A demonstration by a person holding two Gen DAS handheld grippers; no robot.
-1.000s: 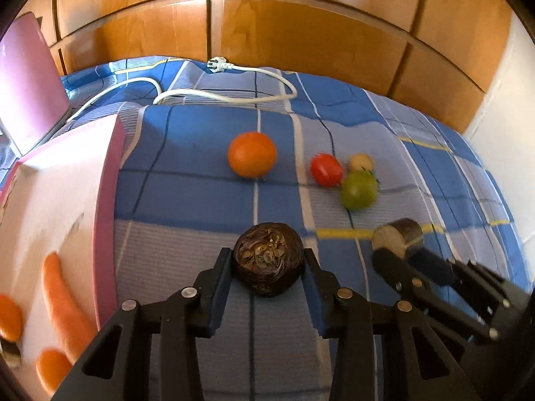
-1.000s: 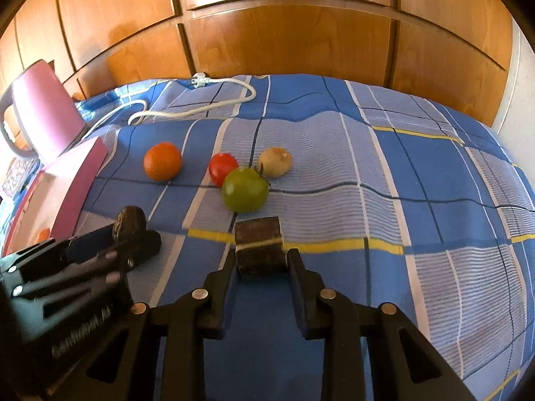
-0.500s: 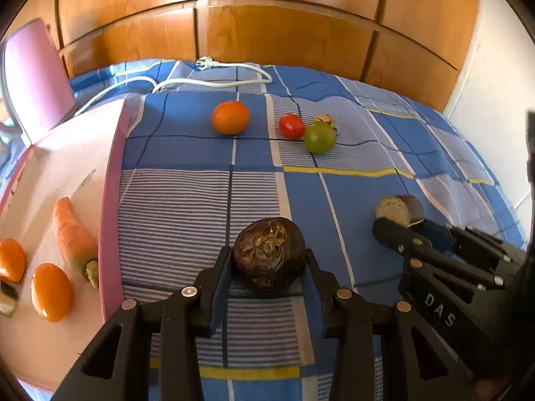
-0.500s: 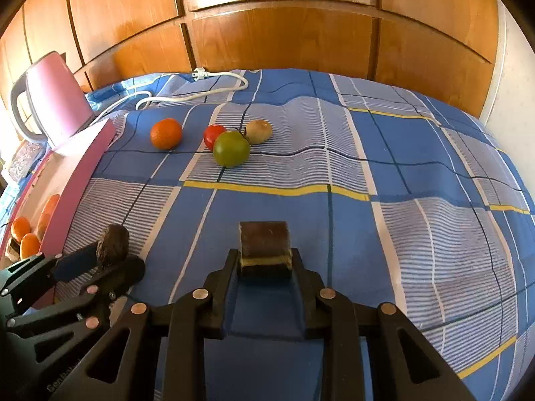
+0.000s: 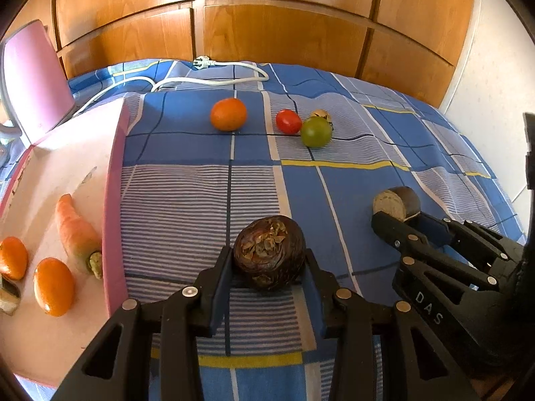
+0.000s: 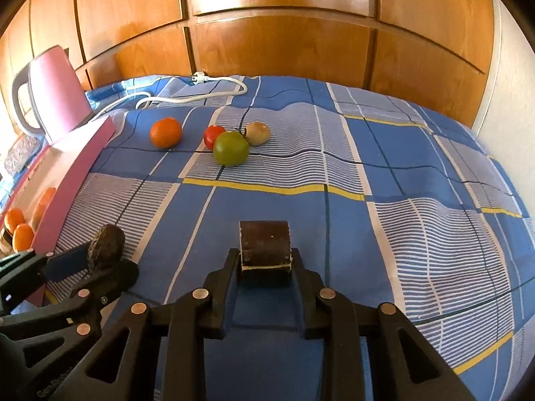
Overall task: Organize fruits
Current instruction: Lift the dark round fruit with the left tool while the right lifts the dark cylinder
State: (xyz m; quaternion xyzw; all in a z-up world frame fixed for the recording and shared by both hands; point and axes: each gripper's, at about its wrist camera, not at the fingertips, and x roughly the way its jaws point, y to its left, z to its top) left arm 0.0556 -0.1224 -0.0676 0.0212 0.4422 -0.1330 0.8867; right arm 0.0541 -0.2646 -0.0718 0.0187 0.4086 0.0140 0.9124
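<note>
Nearest: my left gripper (image 5: 269, 264) clamped on dark half-fruit (image 5: 269, 257), cut face up. My right gripper (image 6: 265, 260) clamped on dark slice (image 6: 265, 246), cut edge toward camera; both held above blanket (image 6: 418, 234).

Key relation: pink tray (image 5: 115, 200) lies just left of left gripper, long rim running near-to-far; left hand nearer it, right well apart. Carrot (image 5: 75, 230) and oranges already in tray.

Farther: orange (image 5: 228, 114), tomato (image 5: 288, 121), green fruit (image 5: 316, 131), kiwi (image 6: 257, 133) loose on blanket.

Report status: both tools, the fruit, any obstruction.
Left tool shut on dark wrinkled fruit. Right tool shut on brown cut piece. Pink tray at left; path over blue bedspread unobstructed.
</note>
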